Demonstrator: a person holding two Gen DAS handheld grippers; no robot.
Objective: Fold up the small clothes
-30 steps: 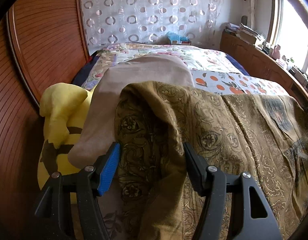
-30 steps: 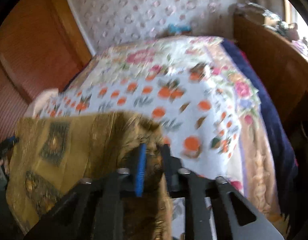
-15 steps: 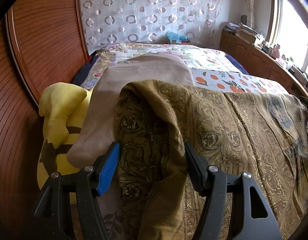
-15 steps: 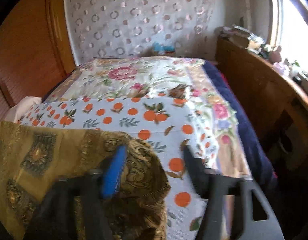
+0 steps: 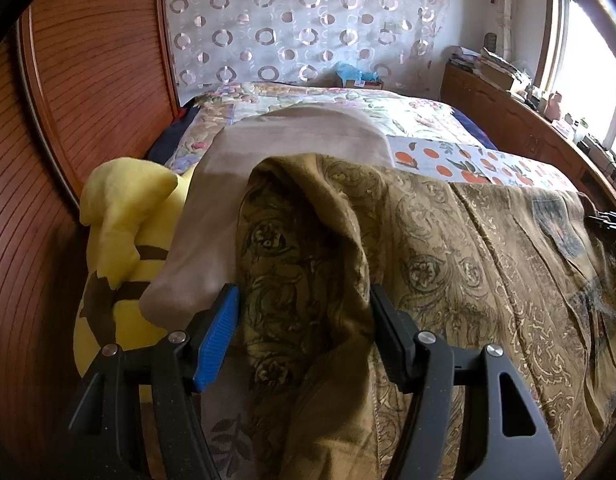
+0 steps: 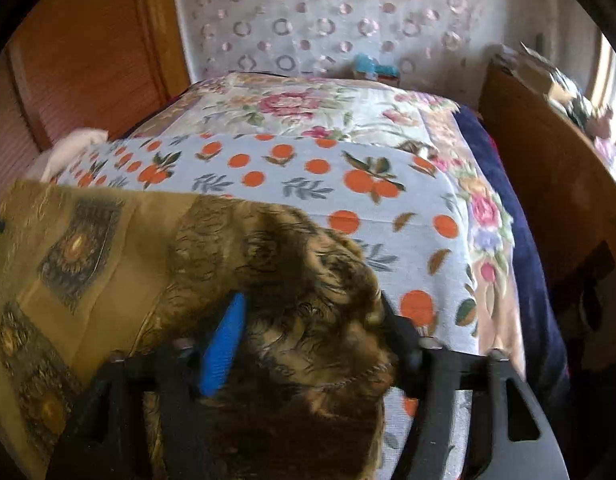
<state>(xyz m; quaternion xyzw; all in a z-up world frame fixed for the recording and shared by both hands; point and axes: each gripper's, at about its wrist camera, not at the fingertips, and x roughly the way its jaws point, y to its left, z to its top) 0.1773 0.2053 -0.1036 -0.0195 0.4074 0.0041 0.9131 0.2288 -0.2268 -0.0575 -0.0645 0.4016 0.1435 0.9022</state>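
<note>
An olive-gold patterned cloth (image 5: 448, 264) lies spread across the near end of the bed. My left gripper (image 5: 304, 312) is open, its jaws wide on either side of a raised fold of the cloth at its left end. In the right wrist view the same cloth (image 6: 92, 256) has a bunched, fringed end (image 6: 308, 300) sitting between the jaws of my right gripper (image 6: 312, 320), which is open. The right gripper's tip shows at the far right of the left wrist view (image 5: 612, 220).
A beige garment (image 5: 276, 152) lies behind the cloth, over a yellow plush toy (image 5: 124, 216) at the left. An orange-print sheet (image 6: 308, 184) and floral quilt (image 6: 308, 104) cover the bed. Wooden panelling (image 5: 88, 80) stands on the left, a cluttered wooden cabinet (image 6: 548, 152) on the right.
My right gripper has opened, letting go of the fringed cloth end, which now sits loose between its jaws. The left gripper and its fold have barely moved.
</note>
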